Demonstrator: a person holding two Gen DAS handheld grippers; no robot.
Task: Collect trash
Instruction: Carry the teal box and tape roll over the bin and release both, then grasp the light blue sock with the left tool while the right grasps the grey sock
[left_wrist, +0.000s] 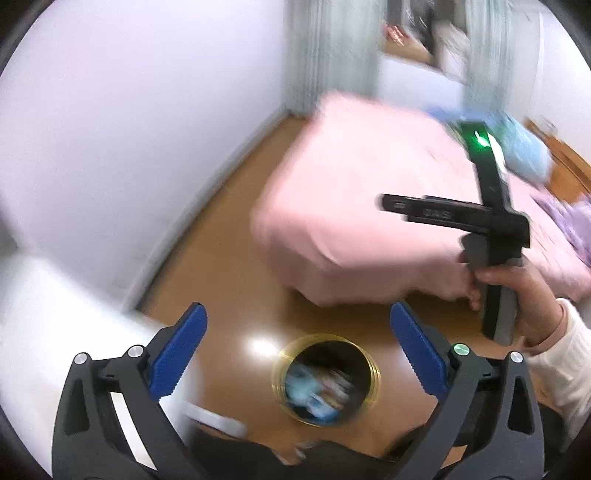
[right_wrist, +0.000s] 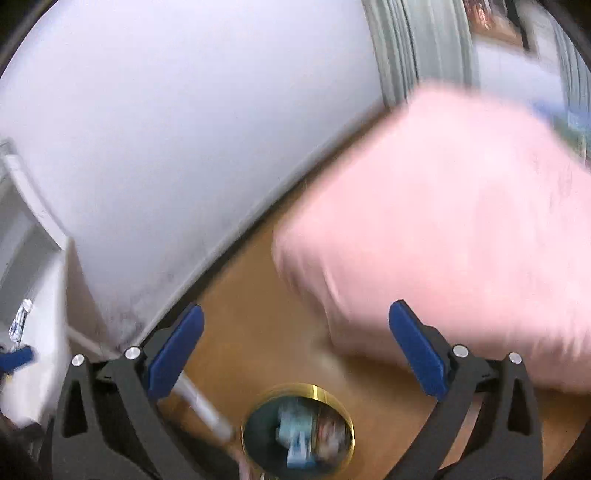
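Both views blurred. Left tongs (left_wrist: 297, 354) spread wide, nothing between the blue pads. Right tongs (right_wrist: 295, 354) likewise wide apart and holding nothing; seen from the left wrist view, a hand (left_wrist: 517, 291) grips their handle.

Just below, on the wooden floor (left_wrist: 229, 258), a round bin (left_wrist: 325, 380) with a gold rim. Trash (right_wrist: 306, 435) lies inside it: pale blue and whitish pieces, possibly wrappers.

Beyond the bin, a bed (right_wrist: 461, 221) under a pink cover. White wall (left_wrist: 129, 129) left; curtains (left_wrist: 328, 51) farthest back.
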